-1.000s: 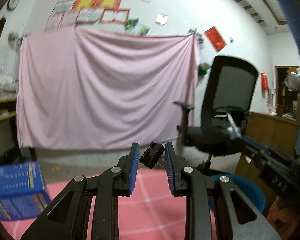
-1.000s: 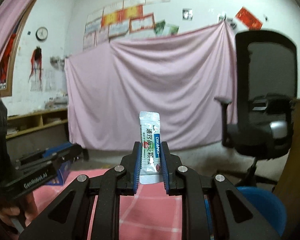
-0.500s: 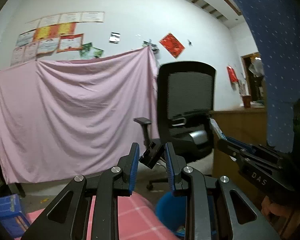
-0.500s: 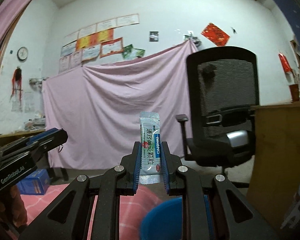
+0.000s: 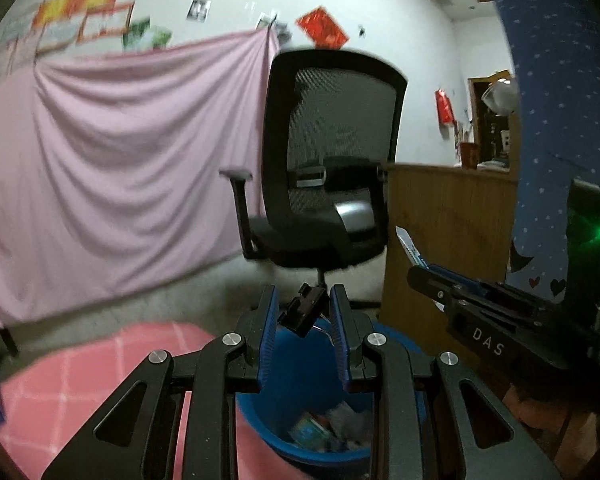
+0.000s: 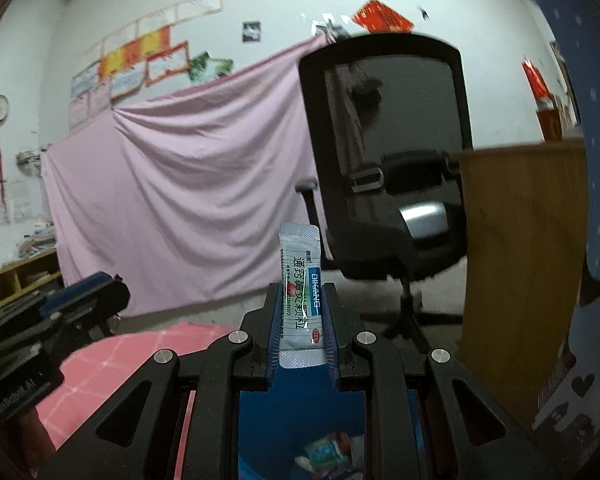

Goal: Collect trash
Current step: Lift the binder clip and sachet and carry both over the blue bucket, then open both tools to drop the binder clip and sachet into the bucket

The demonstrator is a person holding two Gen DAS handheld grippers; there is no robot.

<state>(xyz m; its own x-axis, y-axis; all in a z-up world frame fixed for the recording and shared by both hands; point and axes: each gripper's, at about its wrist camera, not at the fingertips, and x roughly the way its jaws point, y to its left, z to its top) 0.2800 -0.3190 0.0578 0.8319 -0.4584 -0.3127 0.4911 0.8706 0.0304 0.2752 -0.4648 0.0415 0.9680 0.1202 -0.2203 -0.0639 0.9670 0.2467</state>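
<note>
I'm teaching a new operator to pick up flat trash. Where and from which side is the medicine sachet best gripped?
Grip the medicine sachet by its lower half, coming from below along its length, the pads on its two long edges. It is a thin, narrow strip standing upright, so this hold keeps it straight. The right tongs hold it this way now, over the blue bin.

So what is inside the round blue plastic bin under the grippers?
The round blue plastic bin already holds a small heap of crumpled wrappers, colourful and whitish. The black gripper frames cover much of its opening, so the rest of its floor is hidden.
</note>
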